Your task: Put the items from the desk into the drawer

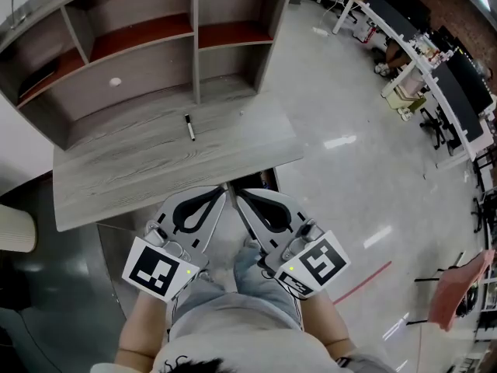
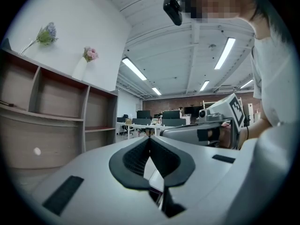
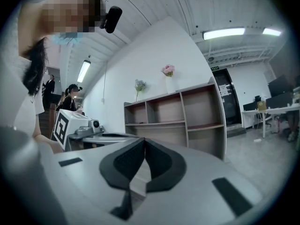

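A black pen lies on the grey wooden desk, near the middle toward the back. My left gripper and right gripper are held side by side just off the desk's front edge, above my lap. Both are shut with nothing between the jaws; their tips meet in the left gripper view and in the right gripper view. Each points level across the room, so neither gripper view shows the pen. No drawer is visible.
An open shelf unit stands at the back of the desk, with a small white object in a lower compartment. Two vases with flowers top it. A dark gap shows under the desk's front edge. Office desks and chairs fill the right.
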